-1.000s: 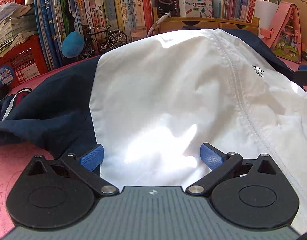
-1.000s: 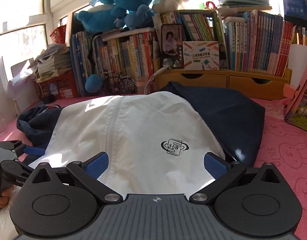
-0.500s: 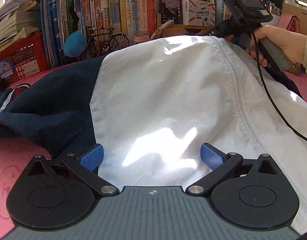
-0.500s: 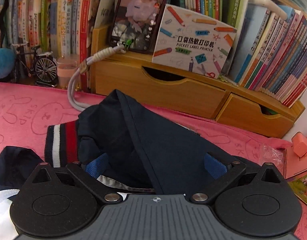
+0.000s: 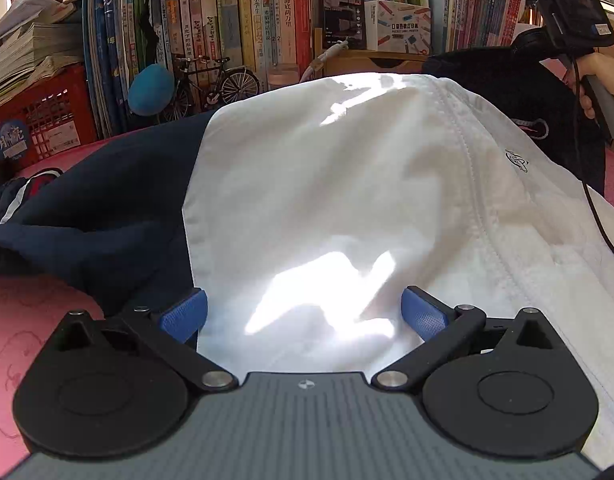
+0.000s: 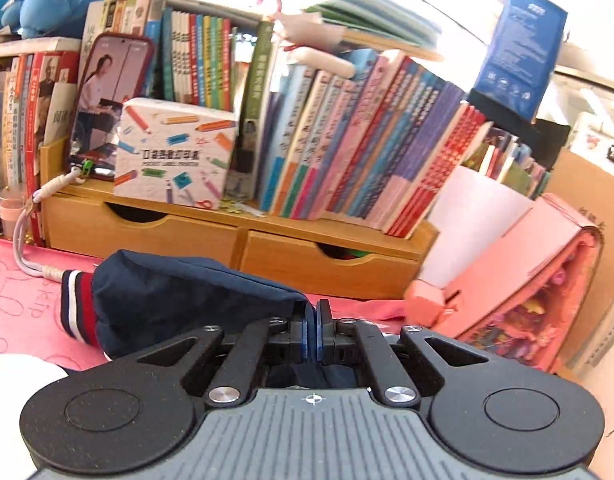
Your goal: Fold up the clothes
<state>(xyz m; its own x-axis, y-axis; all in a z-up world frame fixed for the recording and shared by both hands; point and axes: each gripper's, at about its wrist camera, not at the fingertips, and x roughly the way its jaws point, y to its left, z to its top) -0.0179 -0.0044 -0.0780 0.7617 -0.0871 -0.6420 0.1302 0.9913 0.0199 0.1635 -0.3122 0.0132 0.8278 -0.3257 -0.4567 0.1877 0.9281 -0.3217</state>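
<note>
Swung rightward, the right hand-held gripper (image 6: 313,330) now pinches the navy sleeve (image 6: 179,300); left hand-held gripper (image 5: 303,312) gapes empty.

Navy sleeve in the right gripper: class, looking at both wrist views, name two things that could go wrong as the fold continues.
1. The right gripper pinches only a thin edge of the navy sleeve, so the fabric may slip out when pulled.
2. The left gripper is open over the white panel and pins nothing, so dragging the sleeve could shift the whole jacket.
</note>
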